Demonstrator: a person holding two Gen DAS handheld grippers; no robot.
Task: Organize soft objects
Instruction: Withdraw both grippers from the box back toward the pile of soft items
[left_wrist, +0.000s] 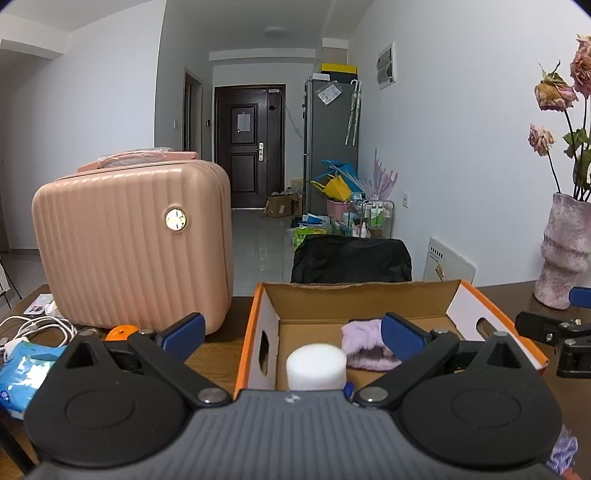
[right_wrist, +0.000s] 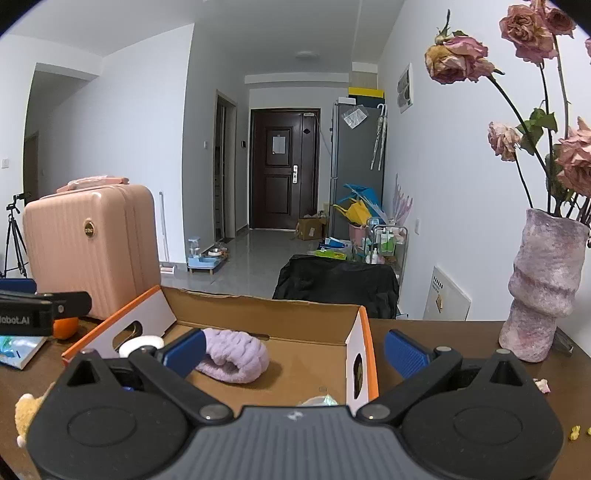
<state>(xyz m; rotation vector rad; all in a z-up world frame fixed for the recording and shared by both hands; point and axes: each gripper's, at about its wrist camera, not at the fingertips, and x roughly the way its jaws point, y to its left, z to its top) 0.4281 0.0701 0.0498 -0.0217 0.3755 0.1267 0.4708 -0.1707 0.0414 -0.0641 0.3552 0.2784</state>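
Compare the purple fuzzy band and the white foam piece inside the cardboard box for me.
The purple band is fluffy and ribbed; the white foam piece looks smooth.
The band lies slumped in a loop on the box floor; the foam piece stands as a squat cylinder.
The band sits toward the box's middle; the foam piece sits near the orange-edged end wall.
Both are already in the box, with neither claw touching them.

Both views are evenly lit by soft, cool daylight, pale glare is reflected off the hallway floor tiles (left_wrist: 258, 236), walls are bowed by fisheye distortion, corners are vignetted black, and focus is held reasonably sharp throughout.
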